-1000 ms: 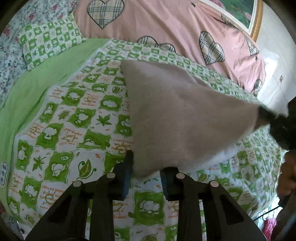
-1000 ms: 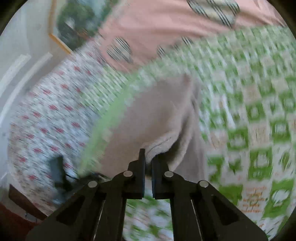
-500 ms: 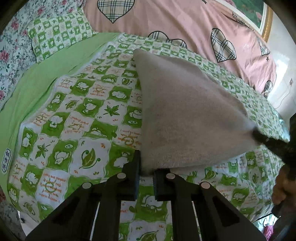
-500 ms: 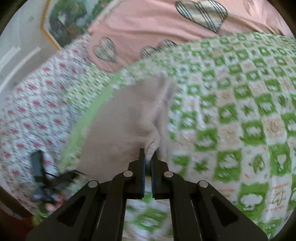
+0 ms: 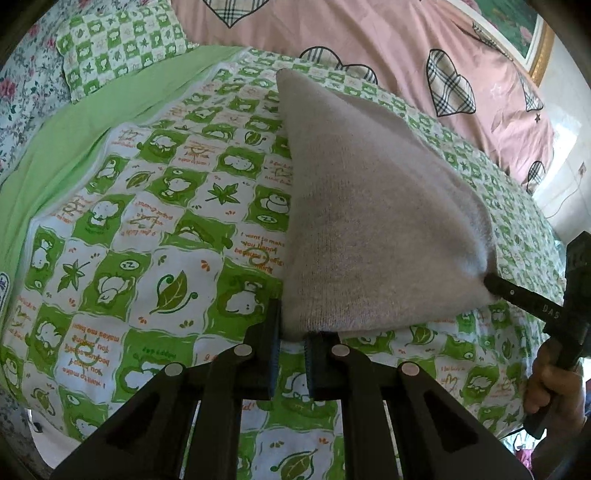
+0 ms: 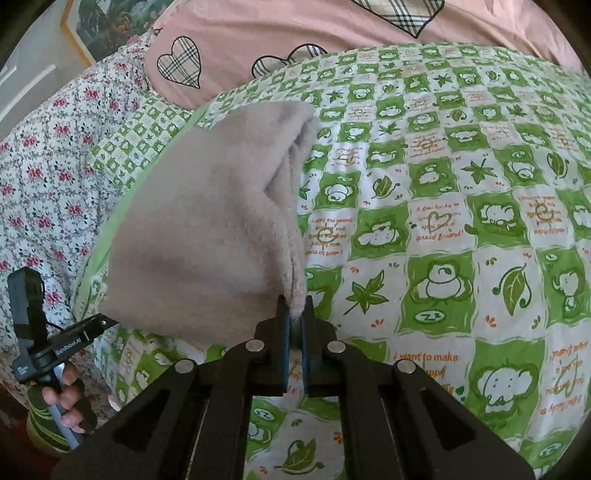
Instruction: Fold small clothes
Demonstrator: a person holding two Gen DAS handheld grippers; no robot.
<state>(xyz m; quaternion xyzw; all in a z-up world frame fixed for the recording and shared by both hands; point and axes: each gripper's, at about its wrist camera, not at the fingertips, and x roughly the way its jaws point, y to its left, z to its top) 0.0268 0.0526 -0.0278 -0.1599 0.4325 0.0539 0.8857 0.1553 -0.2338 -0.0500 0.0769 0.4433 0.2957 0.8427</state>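
Note:
A beige knit garment (image 5: 369, 206) is stretched taut above the green checked bedspread (image 5: 155, 229), with its far end resting on the bed. My left gripper (image 5: 291, 332) is shut on its near corner. My right gripper (image 6: 295, 314) is shut on another corner of the garment (image 6: 207, 221), where several layers hang folded. The right gripper also shows in the left wrist view (image 5: 495, 286) at the right, pinching the cloth. The left gripper shows in the right wrist view (image 6: 107, 323) at the lower left, held by a hand.
A pink quilt with plaid hearts (image 5: 369, 40) lies at the back of the bed. A green checked pillow (image 5: 118, 40) and a floral sheet (image 6: 48, 177) lie beside it. A framed picture (image 5: 524, 33) hangs on the wall. The bed's edge runs along the bottom.
Both grippers have stayed shut on the garment and pulled it toward the near edge of the bed. The cloth is drawn tighter between them and the views have steadied.

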